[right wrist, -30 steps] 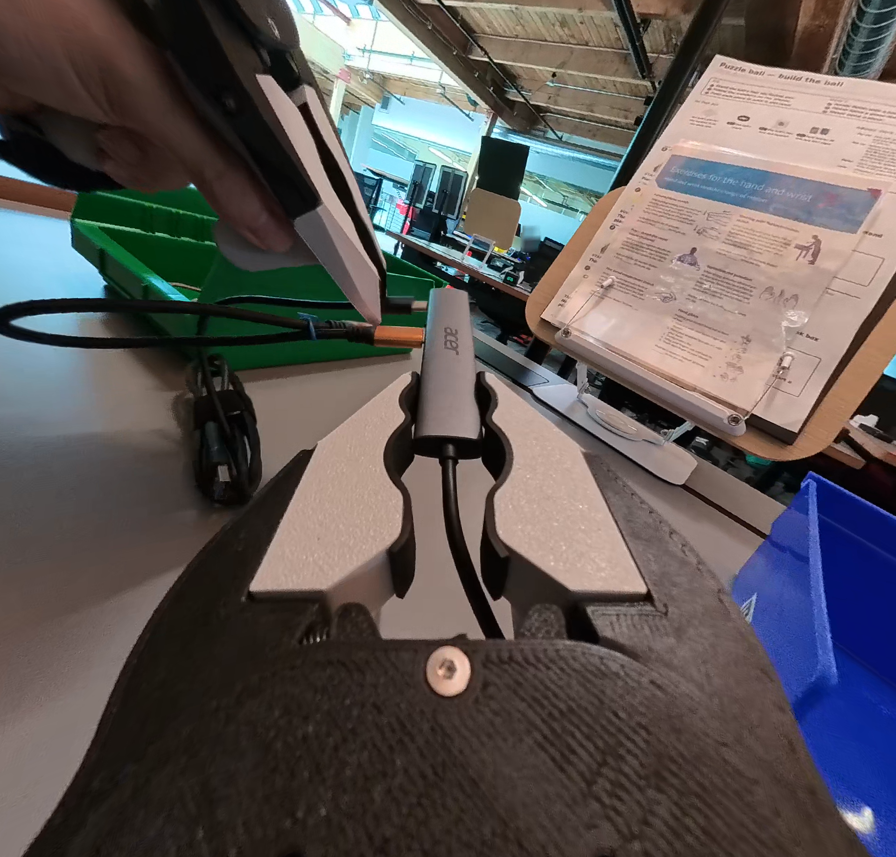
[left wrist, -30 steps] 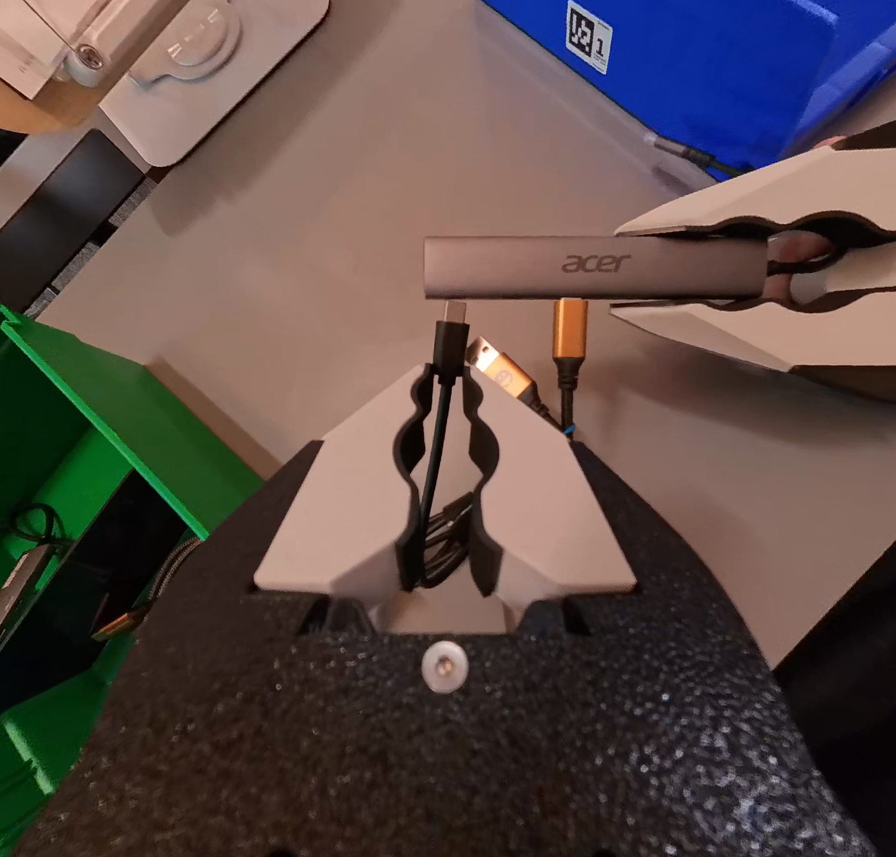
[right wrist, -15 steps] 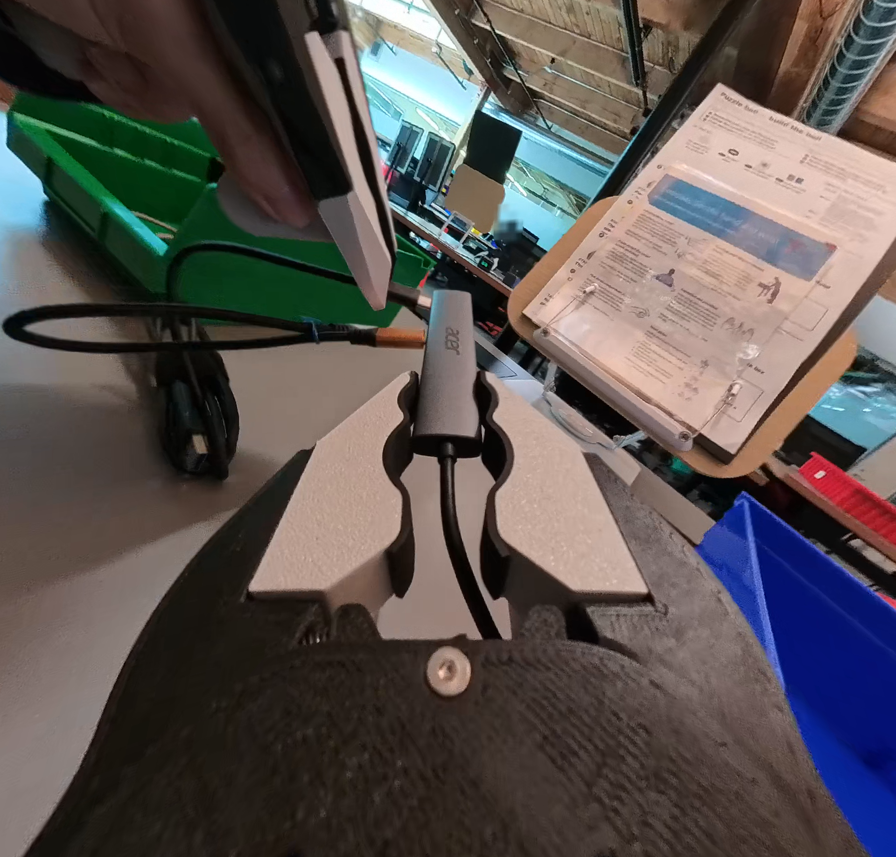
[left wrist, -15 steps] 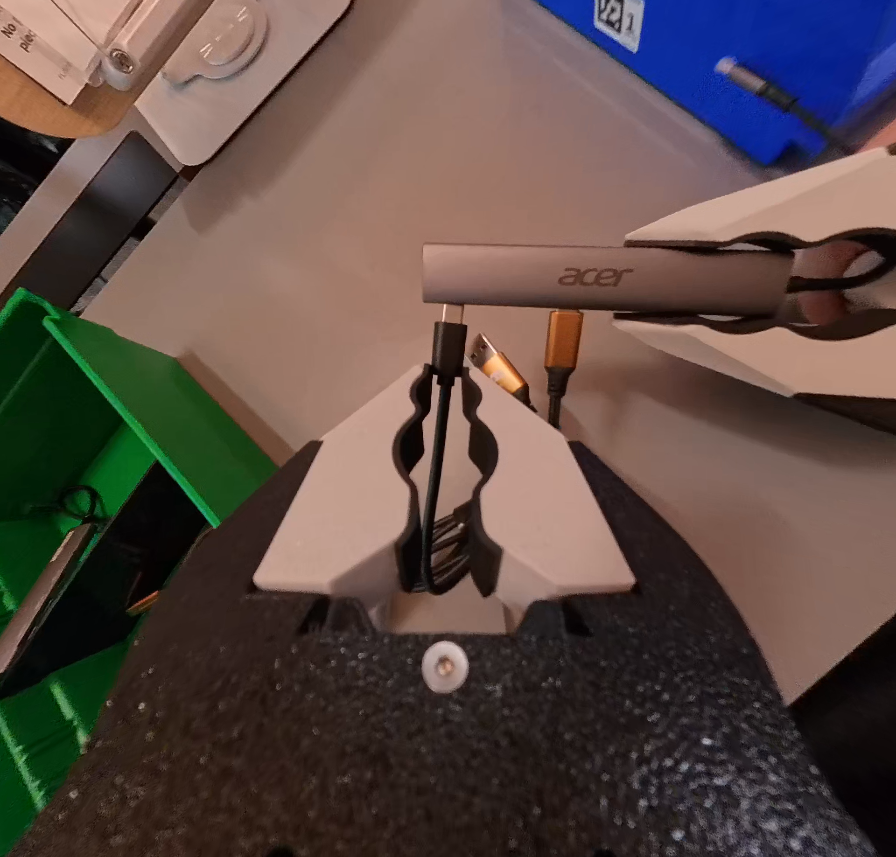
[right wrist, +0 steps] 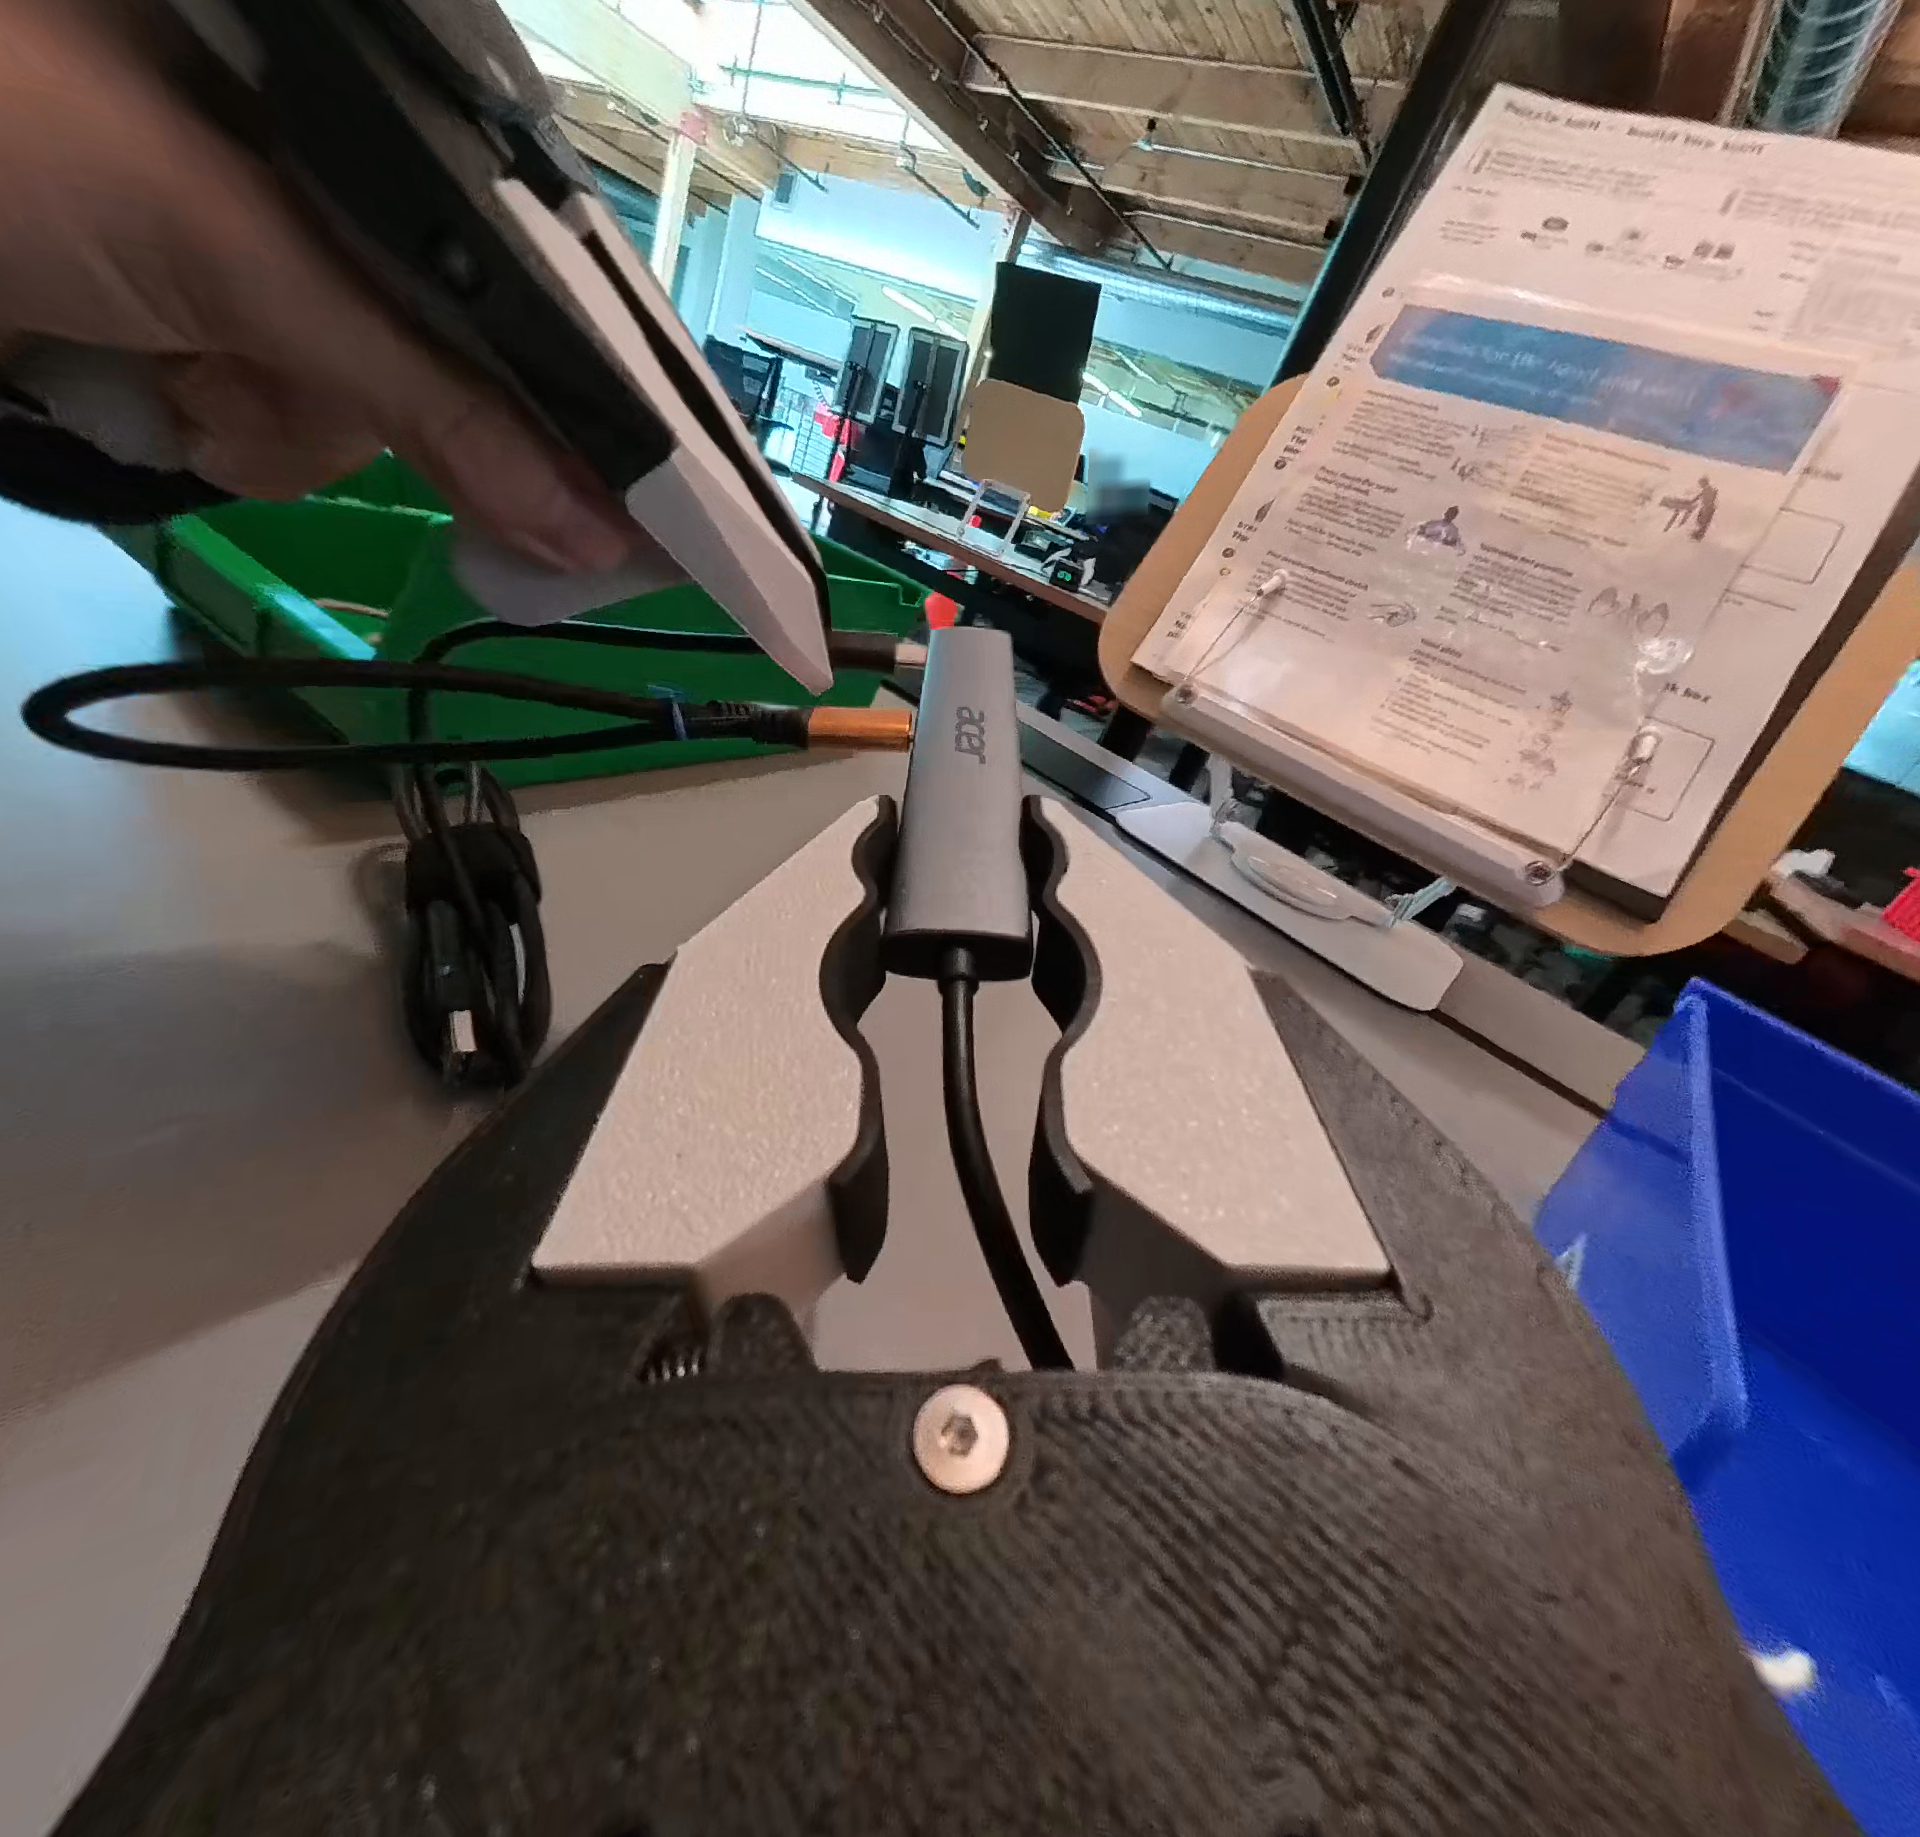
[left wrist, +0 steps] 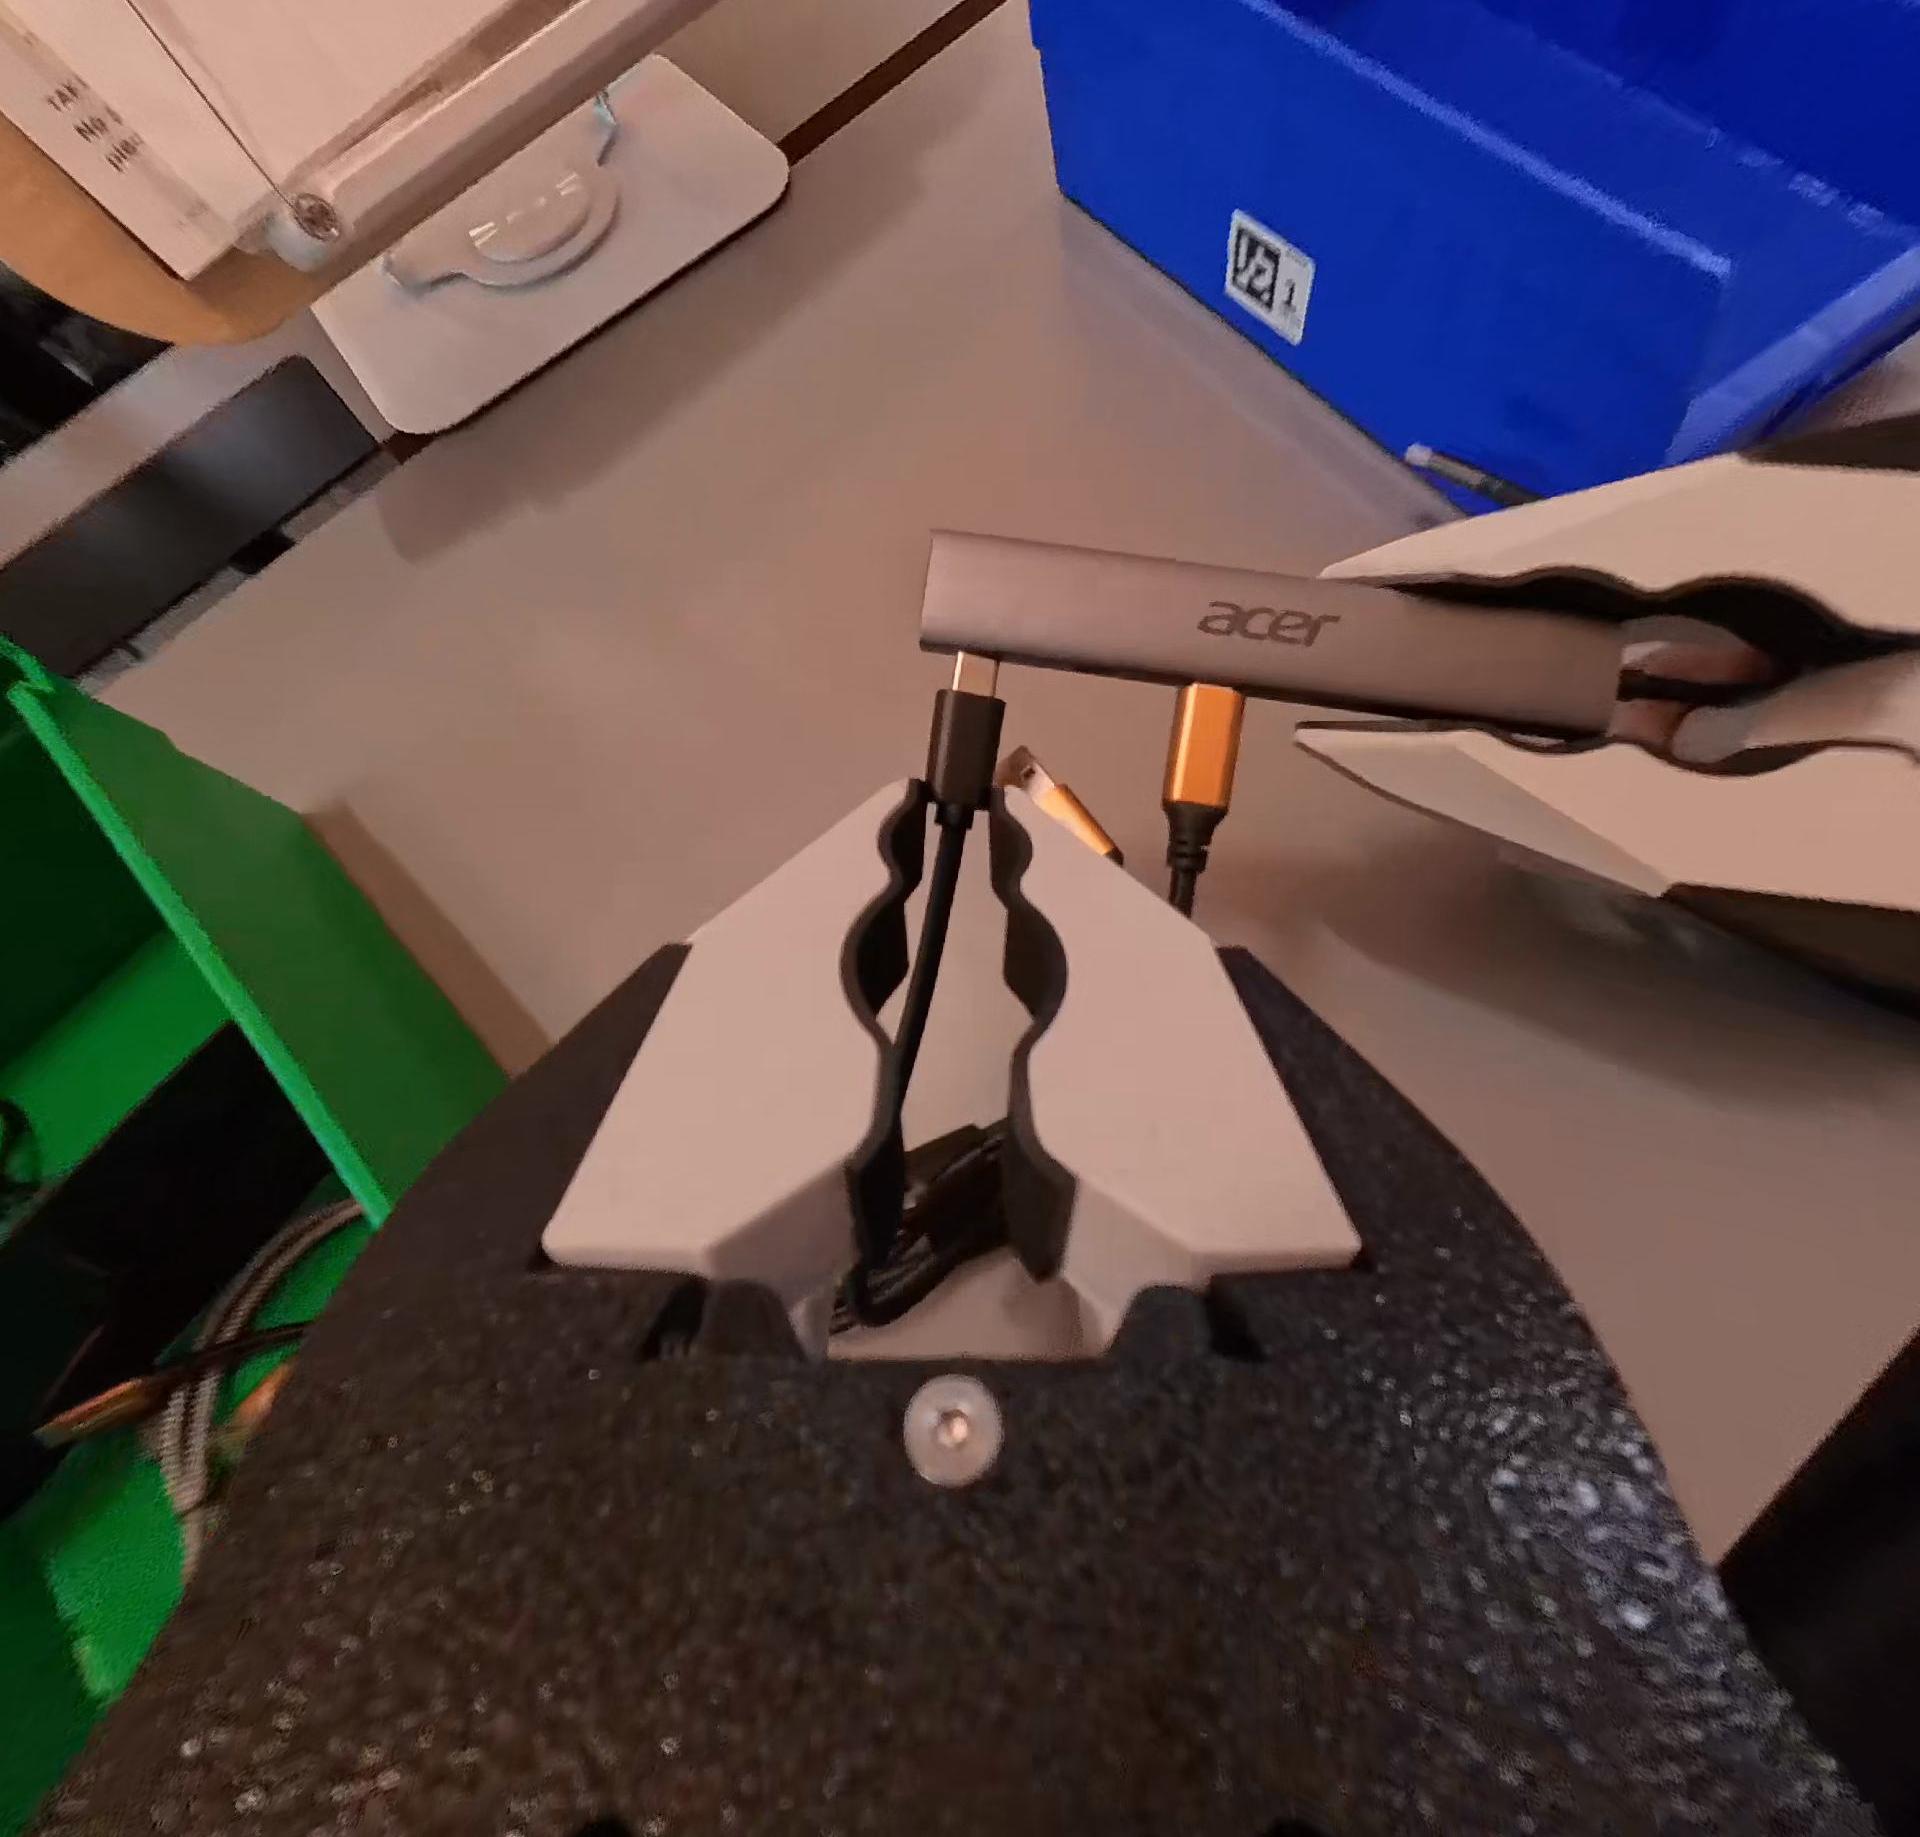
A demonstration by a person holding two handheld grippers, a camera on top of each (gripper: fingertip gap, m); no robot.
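Observation:
My right gripper (right wrist: 956,821) is shut on a grey USB hub (right wrist: 961,800) and holds it above the table; the hub also shows in the left wrist view (left wrist: 1247,634). My left gripper (left wrist: 961,800) is shut on a black cable's plug (left wrist: 966,743), whose metal tip sits at the hub's end port. The same plug shows in the right wrist view (right wrist: 878,653) beside the left gripper's fingertips (right wrist: 800,644). An orange-sleeved plug (left wrist: 1203,748) is seated in the hub's side; it also shows in the right wrist view (right wrist: 857,724). A loose gold plug (left wrist: 1055,800) lies behind my left fingers.
A green bin (left wrist: 156,914) with cables stands at the left, a blue bin (left wrist: 1455,177) at the far right. A document stand (right wrist: 1507,499) with papers sits on a white base (left wrist: 540,249). A coiled black cable (right wrist: 468,946) lies on the grey table (left wrist: 675,592). The tips of one gripper are about 7 centimeters away from the tips of the other.
Both grippers have shifted and tilted a little together, keeping their holds. The black plug's metal tip stays at the hub's end port throughout.

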